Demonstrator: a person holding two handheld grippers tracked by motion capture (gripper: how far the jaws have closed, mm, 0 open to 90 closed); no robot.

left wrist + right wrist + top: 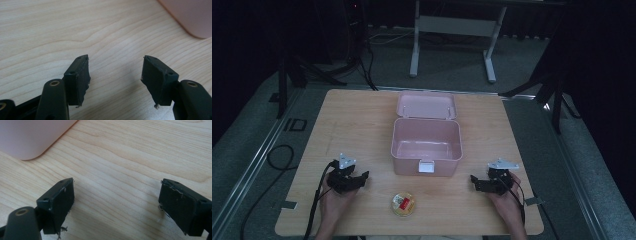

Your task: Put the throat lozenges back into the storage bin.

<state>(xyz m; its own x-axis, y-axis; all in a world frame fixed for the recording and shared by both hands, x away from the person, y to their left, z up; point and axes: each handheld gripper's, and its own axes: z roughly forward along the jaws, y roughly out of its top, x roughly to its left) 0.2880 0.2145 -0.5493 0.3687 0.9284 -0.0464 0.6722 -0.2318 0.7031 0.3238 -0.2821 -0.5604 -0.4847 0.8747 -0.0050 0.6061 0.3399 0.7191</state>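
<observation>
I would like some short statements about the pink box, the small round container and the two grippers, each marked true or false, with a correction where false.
1. The pink box stands with its lid open. True.
2. The small round container lies inside the box. False: it lies on the wooden table, in front of the box, between the two hands.
3. The left gripper holds nothing; bare wood shows between its jaws. True.
4. The right gripper is clamped on the box. False: its jaws stand apart over the table, beside the box.
5. The box holds several things. False: it looks empty.
</observation>
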